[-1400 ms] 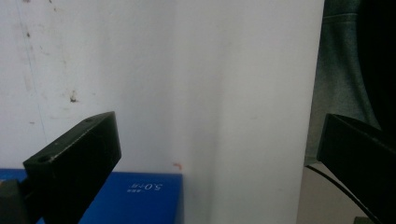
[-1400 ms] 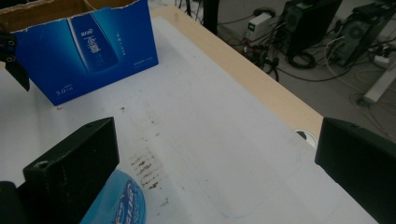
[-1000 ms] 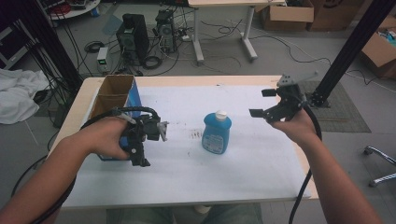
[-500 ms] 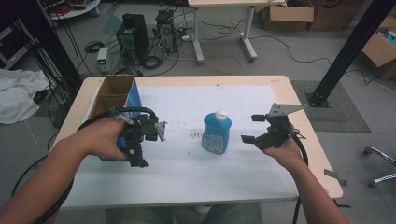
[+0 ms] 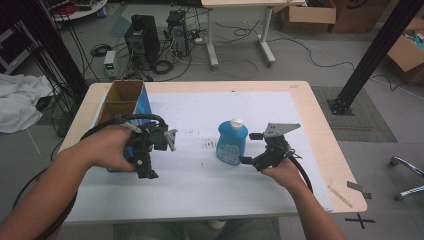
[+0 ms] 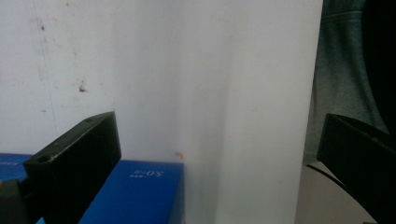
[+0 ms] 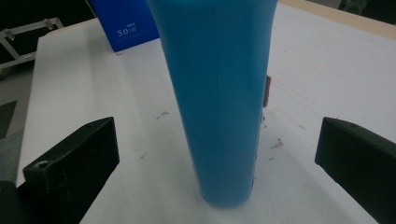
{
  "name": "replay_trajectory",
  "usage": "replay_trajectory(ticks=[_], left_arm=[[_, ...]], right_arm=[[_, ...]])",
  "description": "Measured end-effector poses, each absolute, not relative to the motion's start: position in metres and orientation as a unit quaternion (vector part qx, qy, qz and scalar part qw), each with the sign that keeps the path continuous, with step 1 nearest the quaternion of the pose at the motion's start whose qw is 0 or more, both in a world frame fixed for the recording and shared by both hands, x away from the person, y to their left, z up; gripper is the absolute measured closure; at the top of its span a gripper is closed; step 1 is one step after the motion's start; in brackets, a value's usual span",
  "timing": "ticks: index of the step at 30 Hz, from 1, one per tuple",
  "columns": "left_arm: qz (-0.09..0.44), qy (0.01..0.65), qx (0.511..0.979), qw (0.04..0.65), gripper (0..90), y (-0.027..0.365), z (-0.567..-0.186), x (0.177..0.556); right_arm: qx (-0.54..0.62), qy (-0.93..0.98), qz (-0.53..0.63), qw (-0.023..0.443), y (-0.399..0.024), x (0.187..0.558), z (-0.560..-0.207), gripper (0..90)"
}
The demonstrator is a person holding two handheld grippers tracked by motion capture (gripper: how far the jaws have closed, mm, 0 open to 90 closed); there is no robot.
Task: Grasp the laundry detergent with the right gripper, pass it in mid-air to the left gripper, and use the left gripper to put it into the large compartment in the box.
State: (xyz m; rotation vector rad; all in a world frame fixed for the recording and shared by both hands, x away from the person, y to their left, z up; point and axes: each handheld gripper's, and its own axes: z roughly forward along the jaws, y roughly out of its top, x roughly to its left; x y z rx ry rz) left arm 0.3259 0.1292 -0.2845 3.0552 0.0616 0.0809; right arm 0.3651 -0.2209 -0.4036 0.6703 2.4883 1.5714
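A: What is being shown at the left of the worktop [image 5: 300, 115]?

B: An open blue box [image 5: 121, 102] is standing near the left edge. The left hand-held gripper [image 5: 145, 160] is being held just beside it, its jaws spread wide and nothing between them; in the left gripper view a blue corner of the box [image 6: 140, 191] is being seen low between the jaws.

A: And the blue bottle [image 5: 232, 142]?

B: It is standing upright near the middle of the white mat, white cap up, so its long axis is being kept vertical.

A: Which hand-held gripper is being brought nearer to it?

B: The right hand-held gripper [image 5: 250, 148]. It is being held just to the bottle's right, jaws wide and pointing leftward at it. In the right gripper view the bottle [image 7: 219, 98] is being framed between the two jaws, untouched by either. A short level advance is judged to be what the grasp is turning on.
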Motion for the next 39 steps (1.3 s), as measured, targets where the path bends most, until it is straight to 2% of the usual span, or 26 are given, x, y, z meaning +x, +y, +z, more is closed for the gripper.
replay_trajectory(ticks=[16,30,39], left_arm=[[0.028,0.021,0.999,0.040,0.1,0.129,-0.283,0.323],[0.032,0.024,0.998,0.040,0.1,0.133,-0.283,0.324],[0.033,0.019,0.998,0.041,0.1,0.131,-0.283,0.324]], right_arm=[[0.231,0.808,0.538,0.065,-0.197,0.374,-0.436,0.0],[0.234,0.794,0.554,0.087,-0.191,0.378,-0.441,0.0],[0.231,0.794,0.553,0.100,-0.189,0.378,-0.438,7.2]])
